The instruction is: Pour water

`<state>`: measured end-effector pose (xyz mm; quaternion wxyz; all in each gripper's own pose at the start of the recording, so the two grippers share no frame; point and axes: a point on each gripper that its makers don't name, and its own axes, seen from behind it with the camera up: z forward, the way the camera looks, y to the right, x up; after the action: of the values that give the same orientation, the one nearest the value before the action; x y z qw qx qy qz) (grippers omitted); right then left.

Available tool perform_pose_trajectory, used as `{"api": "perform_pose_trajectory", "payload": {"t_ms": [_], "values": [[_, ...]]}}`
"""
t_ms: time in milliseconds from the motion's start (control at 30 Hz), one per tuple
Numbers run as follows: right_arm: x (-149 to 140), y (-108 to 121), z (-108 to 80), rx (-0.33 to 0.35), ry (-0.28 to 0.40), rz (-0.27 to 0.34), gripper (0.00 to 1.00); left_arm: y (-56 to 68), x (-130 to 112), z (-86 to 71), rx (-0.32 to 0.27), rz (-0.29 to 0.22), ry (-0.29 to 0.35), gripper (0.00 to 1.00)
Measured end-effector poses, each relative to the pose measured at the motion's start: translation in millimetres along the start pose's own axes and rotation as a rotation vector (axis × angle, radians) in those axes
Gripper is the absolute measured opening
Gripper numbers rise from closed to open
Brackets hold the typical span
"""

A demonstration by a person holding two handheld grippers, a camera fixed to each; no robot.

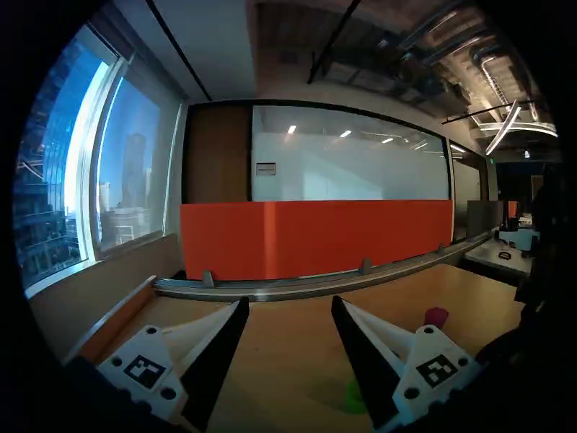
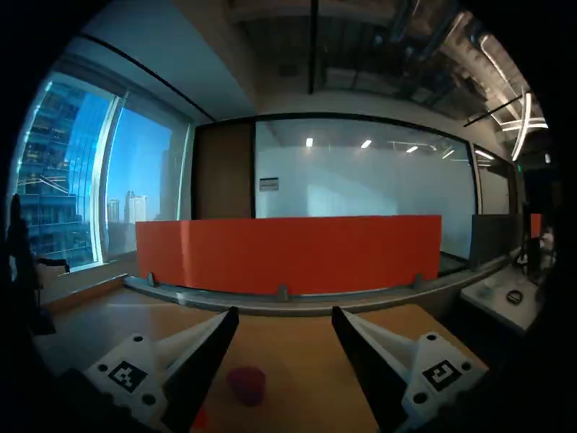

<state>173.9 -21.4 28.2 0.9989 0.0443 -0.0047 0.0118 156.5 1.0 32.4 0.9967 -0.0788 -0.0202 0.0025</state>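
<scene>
Two grippers: both over the table (image 1: 288, 346).
Left gripper (image 1: 290, 303): fingers spread, gripping nothing.
Right gripper (image 2: 285, 312): fingers spread, gripping nothing.
Pink cup (image 2: 247, 382): on the table, low between the right gripper's fingers, untouched.
Green thing (image 1: 353, 397): blurred, beside one left finger.

The place is an office. A long light-wood desk (image 1: 288, 339) carries an orange partition screen (image 1: 317, 238), with a glass-walled room (image 1: 346, 155) behind it. Exposed metal ceiling ducts (image 1: 496, 78) run overhead, and tall windows (image 1: 72, 180) face city towers.
</scene>
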Motion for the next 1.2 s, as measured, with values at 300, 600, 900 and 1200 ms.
{"api": "perform_pose_trajectory", "payload": {"t_ms": [300,600,900,1200], "values": [[13.4,-2.9,0.1,0.024,0.007,-0.007,1.00,4.9,22.4,-1.1,-0.043,-0.019,0.000,0.84],[15.2,-20.8,0.8,0.153,-0.005,0.024,1.00,19.9,20.0,1.5,-0.147,-0.016,-0.008,0.84],[23.0,-58.3,-7.3,0.372,0.010,0.005,1.00,39.1,15.1,1.6,-0.284,-0.019,-0.003,0.84],[29.2,-96.2,-19.5,0.546,0.005,-0.008,1.00,55.7,13.7,-0.3,-0.396,0.015,0.005,0.84]]}}
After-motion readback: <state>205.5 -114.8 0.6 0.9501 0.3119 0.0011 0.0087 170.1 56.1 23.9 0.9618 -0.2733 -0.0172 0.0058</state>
